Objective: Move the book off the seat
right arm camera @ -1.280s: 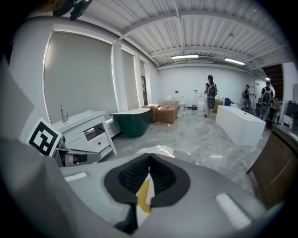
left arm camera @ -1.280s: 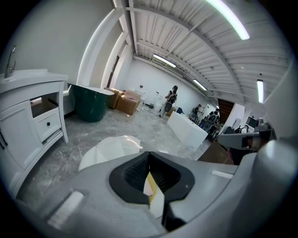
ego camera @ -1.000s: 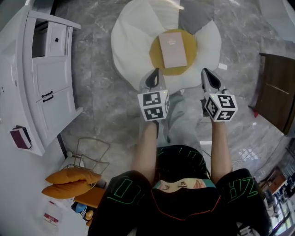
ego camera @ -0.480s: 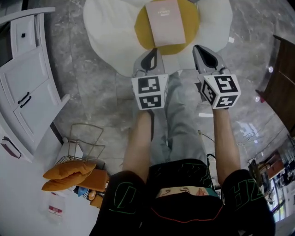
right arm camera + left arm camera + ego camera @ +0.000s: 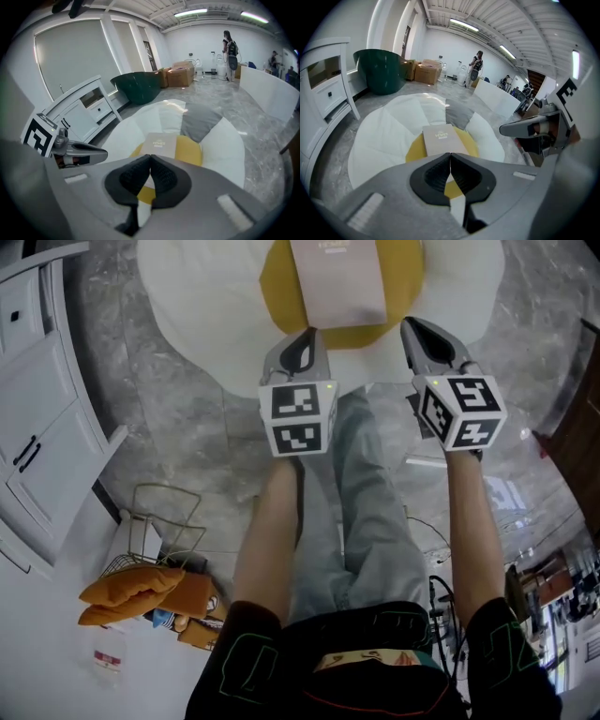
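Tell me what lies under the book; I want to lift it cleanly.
The book rests on the yellow centre of the white seat. The patch right beneath the book is covered, so unseen.

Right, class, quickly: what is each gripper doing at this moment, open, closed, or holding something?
Left gripper: closed, holding nothing.
Right gripper: closed, holding nothing.

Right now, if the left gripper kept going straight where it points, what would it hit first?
Probably the book: the shut left gripper aims straight at its near edge. Depth is unclear, so the yellow cushion under it might come first.
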The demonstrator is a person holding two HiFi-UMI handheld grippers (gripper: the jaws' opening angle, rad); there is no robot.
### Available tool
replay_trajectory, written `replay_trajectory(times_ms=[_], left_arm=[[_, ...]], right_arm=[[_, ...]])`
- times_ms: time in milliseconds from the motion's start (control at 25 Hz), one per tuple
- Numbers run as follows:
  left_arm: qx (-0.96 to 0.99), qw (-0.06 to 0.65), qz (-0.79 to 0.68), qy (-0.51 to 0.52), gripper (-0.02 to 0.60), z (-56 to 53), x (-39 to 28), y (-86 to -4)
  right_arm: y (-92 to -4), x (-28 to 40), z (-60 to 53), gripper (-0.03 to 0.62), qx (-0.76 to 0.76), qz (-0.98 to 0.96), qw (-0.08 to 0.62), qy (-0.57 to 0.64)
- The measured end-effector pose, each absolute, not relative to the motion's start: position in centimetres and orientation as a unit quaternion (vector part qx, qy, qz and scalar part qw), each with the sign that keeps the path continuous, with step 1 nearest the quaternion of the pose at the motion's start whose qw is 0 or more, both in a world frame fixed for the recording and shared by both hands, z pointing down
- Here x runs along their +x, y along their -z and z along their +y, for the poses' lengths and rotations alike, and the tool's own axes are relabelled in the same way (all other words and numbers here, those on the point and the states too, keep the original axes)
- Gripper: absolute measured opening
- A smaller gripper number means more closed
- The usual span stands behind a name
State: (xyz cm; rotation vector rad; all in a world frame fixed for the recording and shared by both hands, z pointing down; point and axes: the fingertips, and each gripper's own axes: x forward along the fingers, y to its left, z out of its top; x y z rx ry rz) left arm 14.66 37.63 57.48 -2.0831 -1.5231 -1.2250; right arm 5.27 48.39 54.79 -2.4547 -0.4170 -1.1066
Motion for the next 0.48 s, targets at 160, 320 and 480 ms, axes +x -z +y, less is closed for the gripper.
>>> replay_trajectory(times_ms=[160,320,480], left_arm=[[-0.715,0.139,-0.515,0.452,0.012,38.0,14.2,-61.0],[-0.712,0.145,-0.504,0.468,0.071,39.0,14.5,-64.3],[-0.701,0.143,-0.494,0.494,0.212,39.4,14.9,-67.3]], right_arm=[[-58.7,5.4,49.3,0.003,-0.873,-0.156,0.219,0.407],[-62.3,5.7,49.9,0.07,-0.871,-0.144,0.226,0.411],[-65.5,5.7,50.1,0.168,-0.864,-0.129,0.241,0.423]])
